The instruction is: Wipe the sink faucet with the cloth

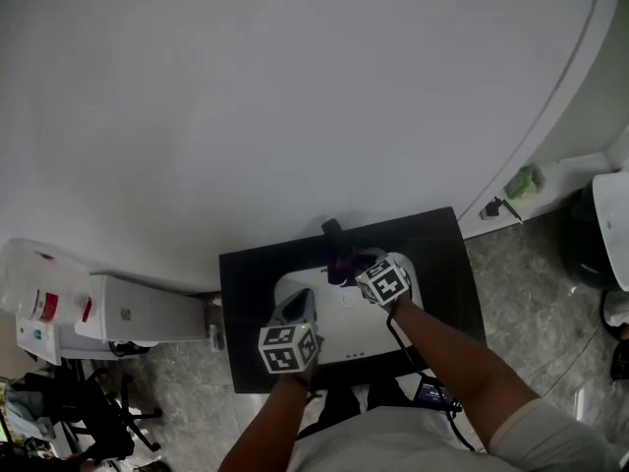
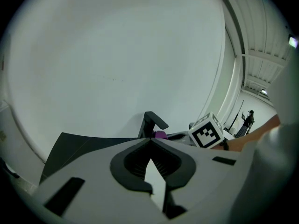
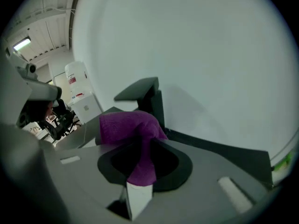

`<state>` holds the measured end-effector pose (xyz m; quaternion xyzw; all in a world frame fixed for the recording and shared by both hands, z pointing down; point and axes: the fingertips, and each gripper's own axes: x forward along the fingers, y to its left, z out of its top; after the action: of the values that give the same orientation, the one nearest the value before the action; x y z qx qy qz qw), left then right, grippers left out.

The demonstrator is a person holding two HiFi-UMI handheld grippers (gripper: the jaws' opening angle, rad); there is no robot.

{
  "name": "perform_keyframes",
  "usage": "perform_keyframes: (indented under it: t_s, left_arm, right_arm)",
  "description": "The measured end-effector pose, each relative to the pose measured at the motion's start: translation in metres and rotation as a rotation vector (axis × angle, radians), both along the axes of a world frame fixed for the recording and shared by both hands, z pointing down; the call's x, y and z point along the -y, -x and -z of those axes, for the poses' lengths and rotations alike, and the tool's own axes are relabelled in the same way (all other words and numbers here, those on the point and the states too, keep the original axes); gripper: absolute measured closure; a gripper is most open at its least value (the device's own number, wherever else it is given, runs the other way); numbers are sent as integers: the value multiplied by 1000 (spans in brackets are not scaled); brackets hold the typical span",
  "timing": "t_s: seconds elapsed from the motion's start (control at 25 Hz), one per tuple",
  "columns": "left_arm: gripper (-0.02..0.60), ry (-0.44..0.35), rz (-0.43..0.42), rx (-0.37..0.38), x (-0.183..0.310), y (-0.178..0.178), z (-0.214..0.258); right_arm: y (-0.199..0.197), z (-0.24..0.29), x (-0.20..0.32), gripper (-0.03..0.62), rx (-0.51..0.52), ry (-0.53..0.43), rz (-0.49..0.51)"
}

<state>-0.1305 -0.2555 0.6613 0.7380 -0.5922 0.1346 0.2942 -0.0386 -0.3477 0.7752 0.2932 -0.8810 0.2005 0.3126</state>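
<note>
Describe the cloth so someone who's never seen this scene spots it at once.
A black countertop sits against the white wall, holding a white sink with a black faucet at the back. Right in front of that faucet, the right gripper pinches the cloth: purple, the only colour among black, white and grey.

We find no print that can be read. Left of the sink (image 1: pixel 295 288), the white container (image 1: pixel 29 264) carries red and blue labels (image 1: pixel 47 306), too small for us. The left cube (image 1: pixel 288 347) and right cube (image 1: pixel 383 280) bear only square patterns.
</note>
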Motion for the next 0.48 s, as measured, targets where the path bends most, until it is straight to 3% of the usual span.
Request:
perform_keyframes:
  t_s: [0.2,0.48]
  left_arm:
    - [577,-2,-8,-6,-2,-3,0]
    - [577,-66,-63,0,0,-17,39]
  right_arm:
    - [-18,-14,-38,526,-22,20,6]
    - [-33,105,-65,525,127,-107,-136]
